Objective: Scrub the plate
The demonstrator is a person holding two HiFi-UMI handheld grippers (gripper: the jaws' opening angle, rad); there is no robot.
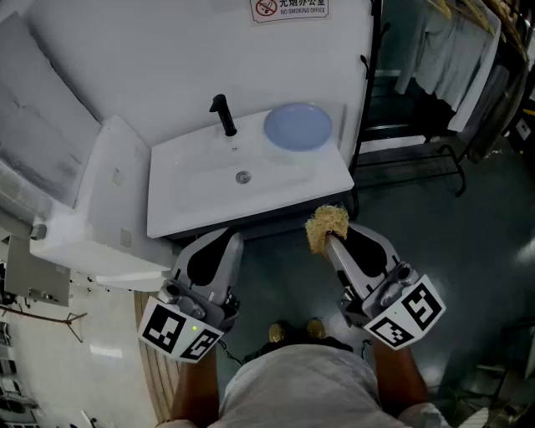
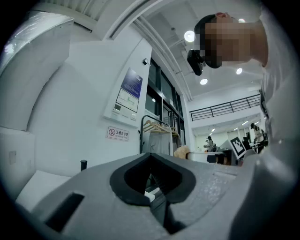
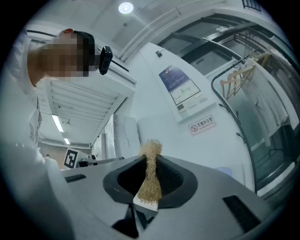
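Plate (image 1: 298,125) rests on sink (image 1: 192,201); right tongs (image 1: 331,244) pinch scrubber (image 1: 326,221), probably loofah.

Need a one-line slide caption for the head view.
Right hand-held gripper clamps a fibrous scrubber short of the white sink; blue plate sits by the black faucet.

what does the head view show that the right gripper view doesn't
Only the head view shows the black faucet and drain of the sink, plus the person's shoes. Only the right gripper view shows the ceiling lamp, the wall poster and the jaws of the right hand-held gripper pinching the scrubber from both sides. Both show that straw-coloured scrubber, the no-smoking sign and the hanging clothes.
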